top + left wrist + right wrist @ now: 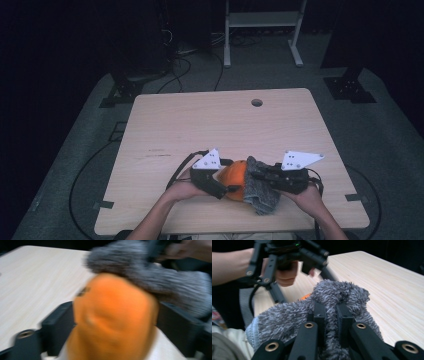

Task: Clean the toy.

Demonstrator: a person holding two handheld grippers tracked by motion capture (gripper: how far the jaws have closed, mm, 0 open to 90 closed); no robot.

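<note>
Right now we work at the near edge of the wooden table, with both hands close together over two soft things: an orange sock and a fuzzy grey sock. From the high view they lie touching each other, the orange one to the left and the grey one draped against its right side, both near the front edge of the table.

Our right gripper has its two black jaws drawn close, and a fold of the grey sock is pinched between them; the fluffy cloth bulges out on both sides of the jaws and hangs down toward our lap. In the high view this gripper sits on top of the grey sock, with its white three-cornered plate above it.

Our left gripper stands wide. In the left gripper view the orange sock lies between the two black jaws, which are set apart on either side of it; the picture is blurred, so we cannot tell whether the pads touch the cloth. The grey sock lies just behind the orange one, resting against its top.
</note>
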